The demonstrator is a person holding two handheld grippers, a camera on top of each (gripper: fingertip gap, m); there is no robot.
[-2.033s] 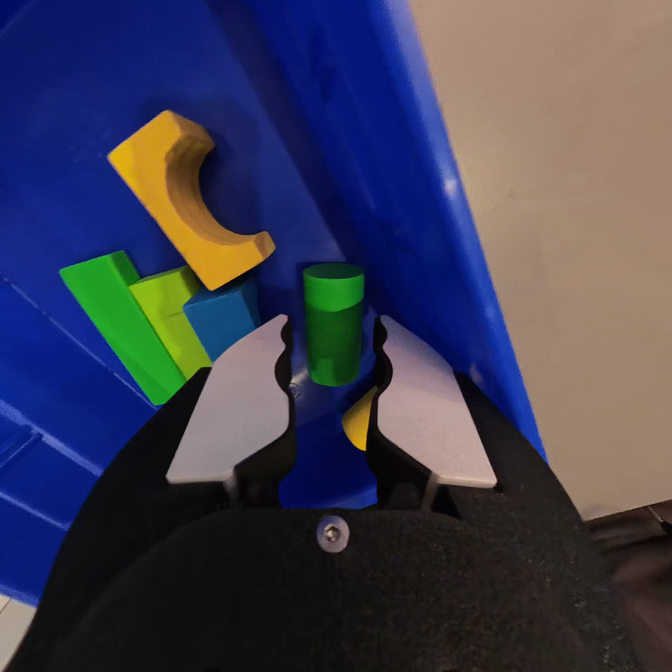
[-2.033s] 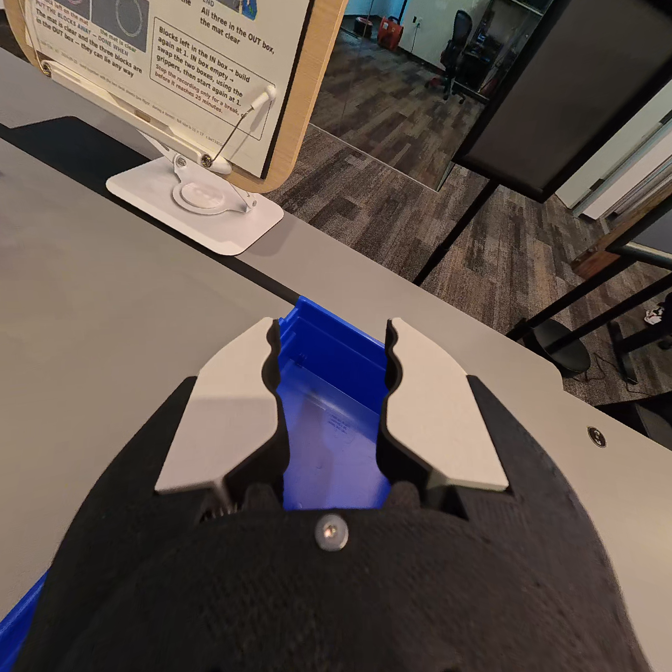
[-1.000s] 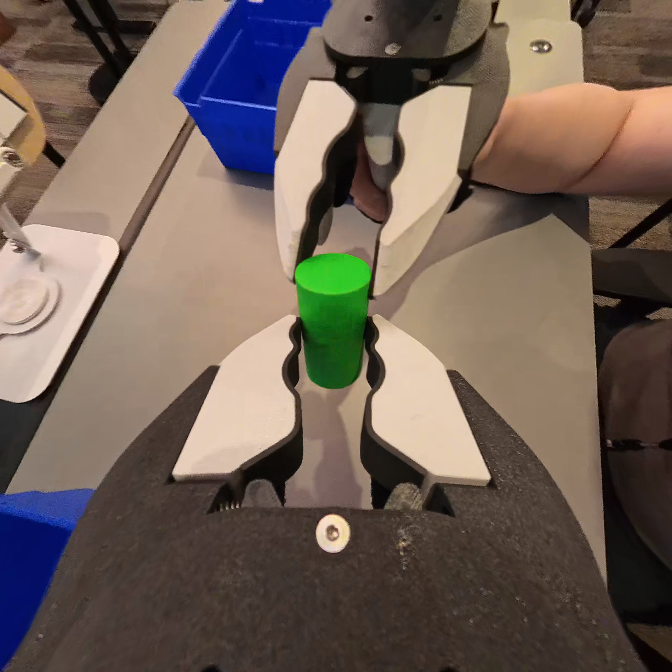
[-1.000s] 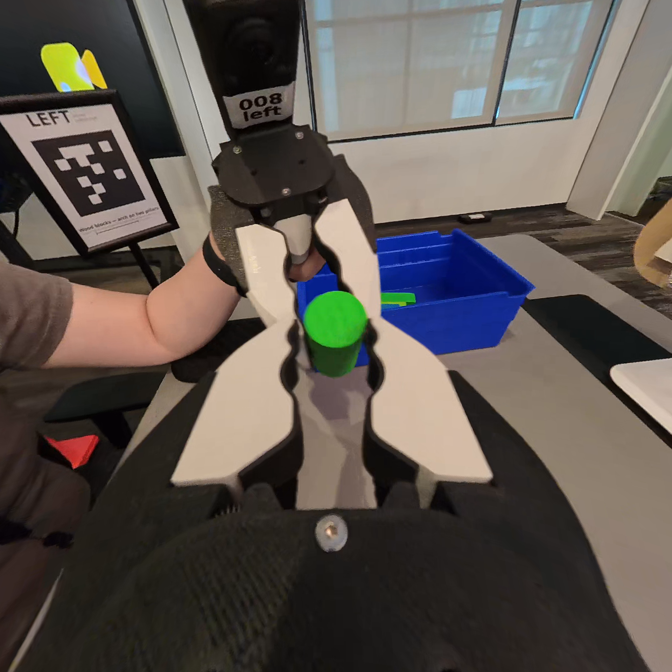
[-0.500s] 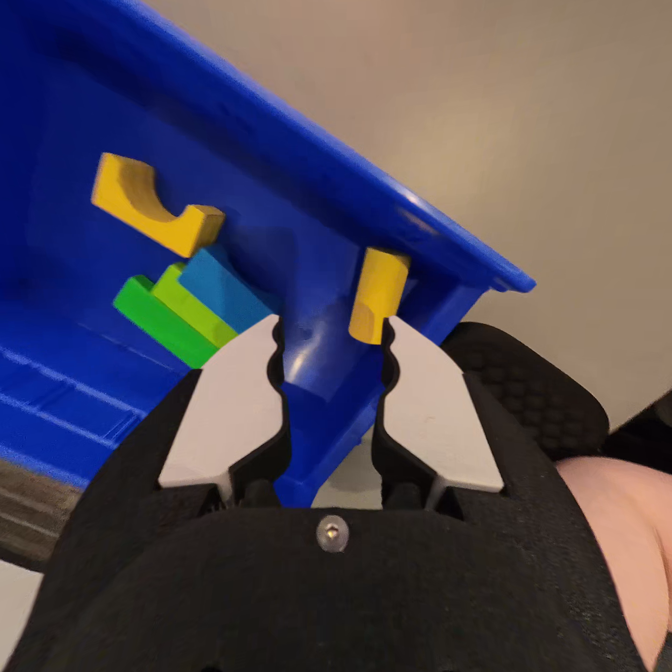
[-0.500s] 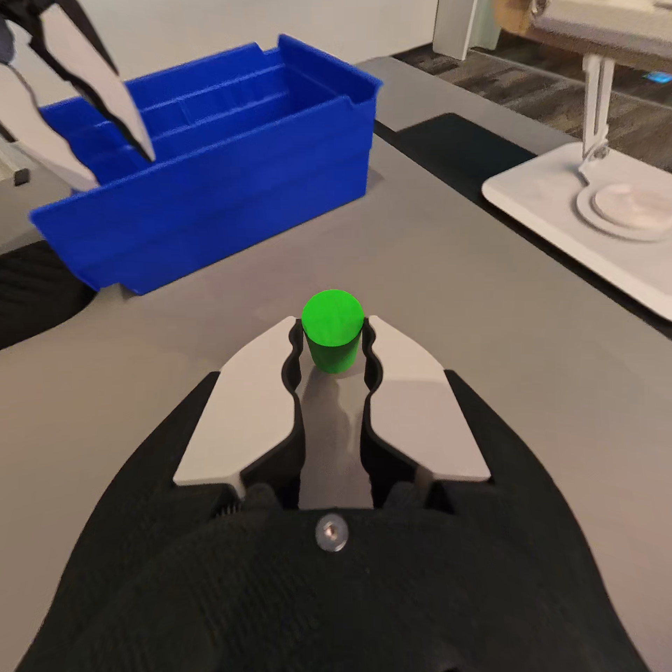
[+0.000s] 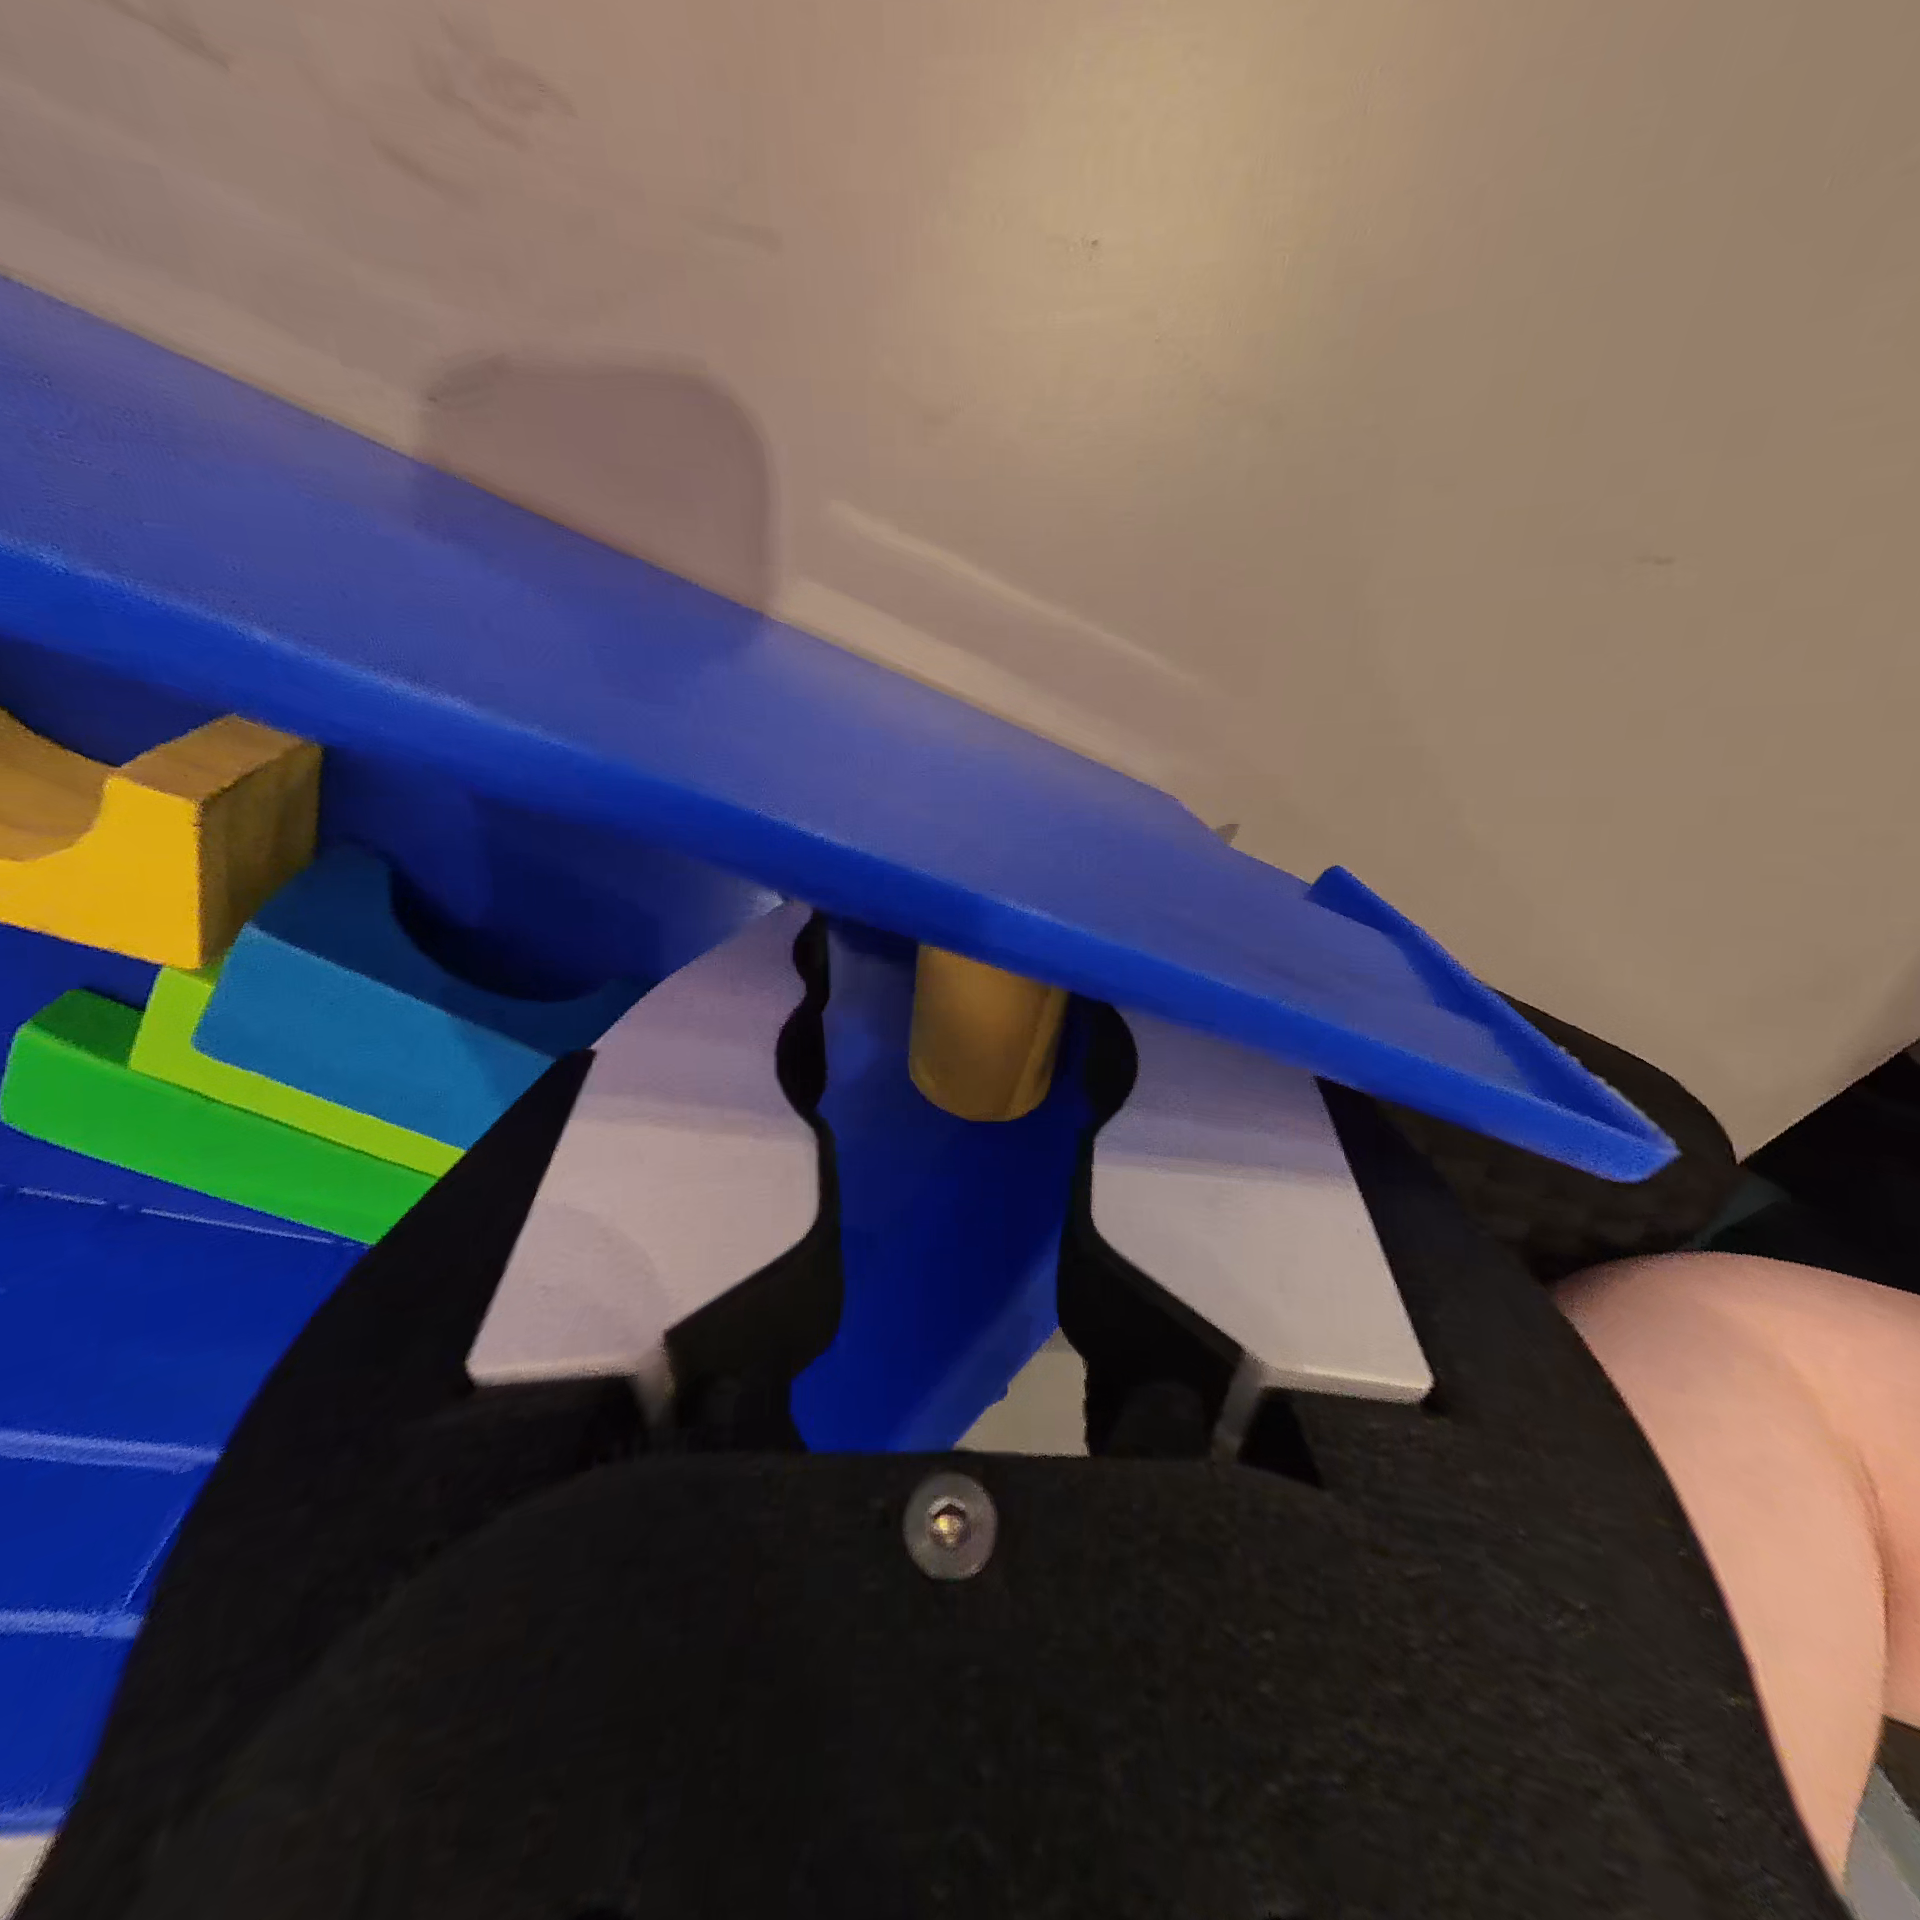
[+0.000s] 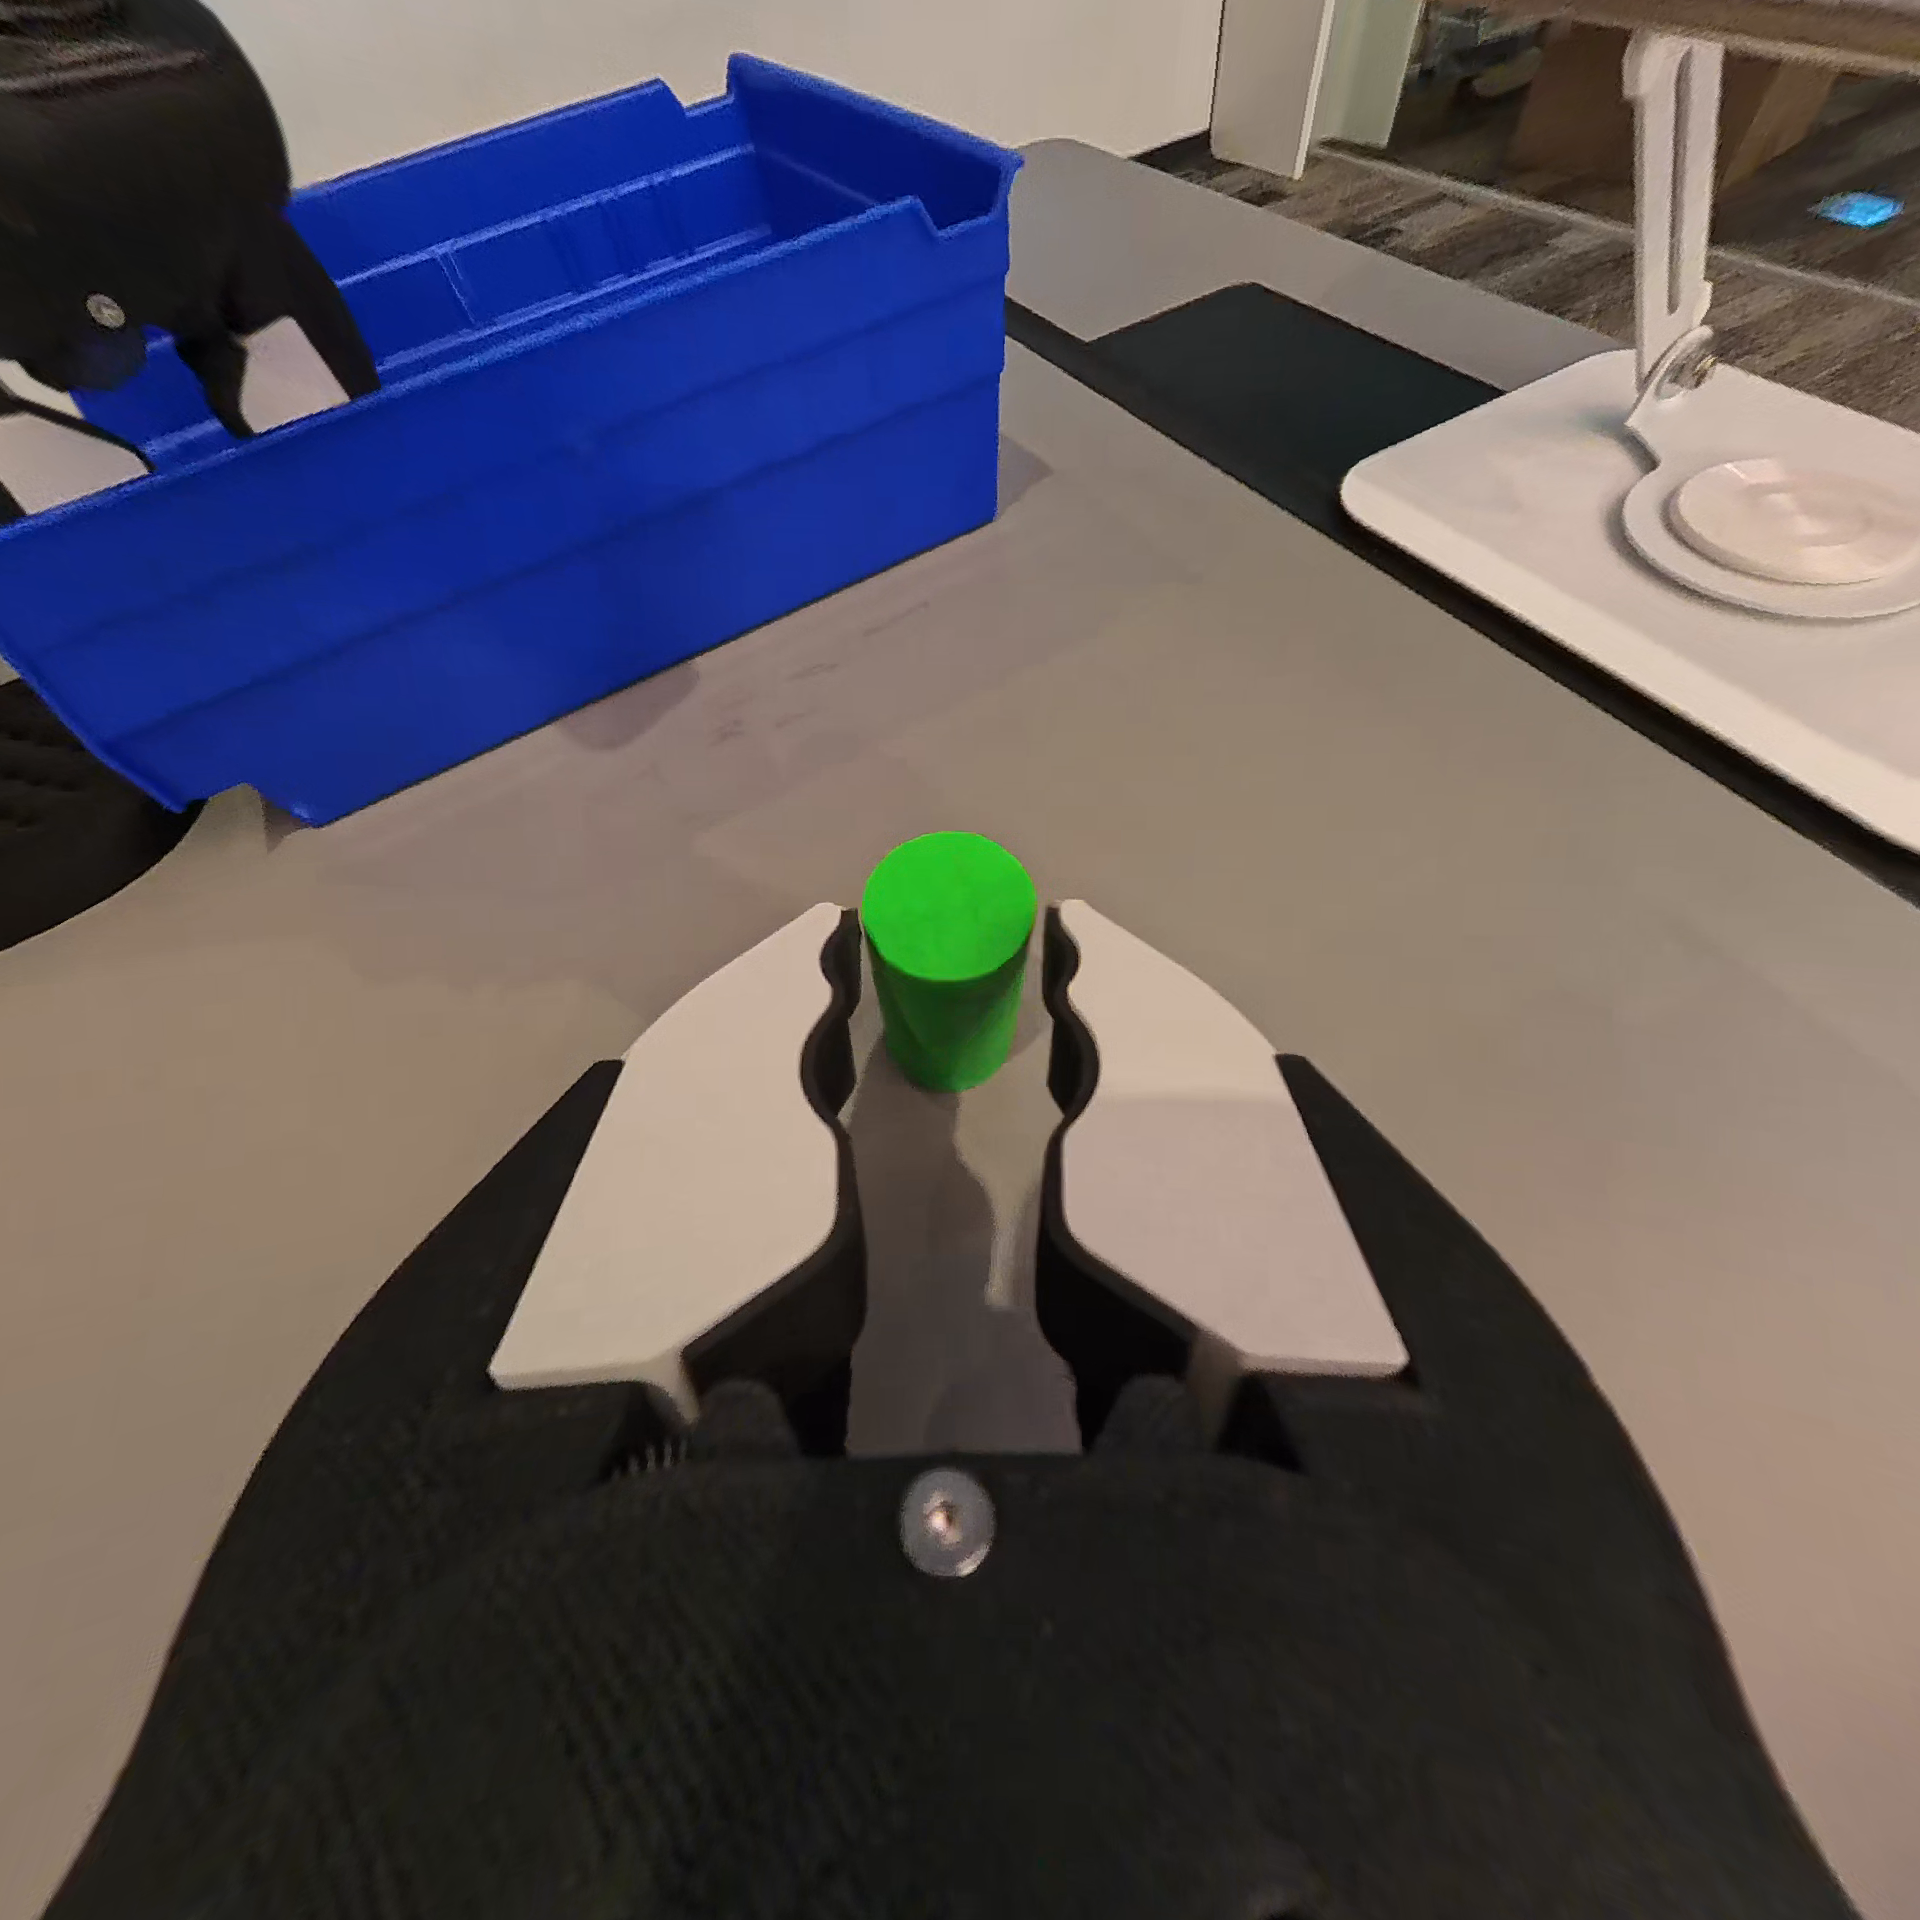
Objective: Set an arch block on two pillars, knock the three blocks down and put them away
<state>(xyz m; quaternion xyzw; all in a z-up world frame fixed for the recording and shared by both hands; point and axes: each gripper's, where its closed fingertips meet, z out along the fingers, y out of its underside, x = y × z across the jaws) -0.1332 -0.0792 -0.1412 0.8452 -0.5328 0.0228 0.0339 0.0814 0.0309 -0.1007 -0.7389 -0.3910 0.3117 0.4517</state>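
While the right gripper [image 8: 951,925] clamps the green wooden cylinder [image 8: 948,961] upright at its fingertips over the grey tabletop [image 8: 1351,883], the left gripper [image 7: 951,997] reaches into the blue plastic bin [image 7: 831,769], jaws parted, holding nothing. A yellow wooden cylinder [image 7: 982,1034] stands between its fingertips, against the bin's near wall; whether the pads touch it cannot be told. Deeper in the bin lie a yellow wooden arch block [image 7: 145,842], a light-blue block [image 7: 364,1029] and two green blocks, one lime [image 7: 270,1091] and one darker [image 7: 187,1132].

Judged step: placing the first pillar, fetching the second. Set the green cylinder flat on its end face before letting go. Close the left gripper squarely on the yellow cylinder's mid-height, then lift straight up, clear of the overhanging rim. Risk: wall contact tilts it.
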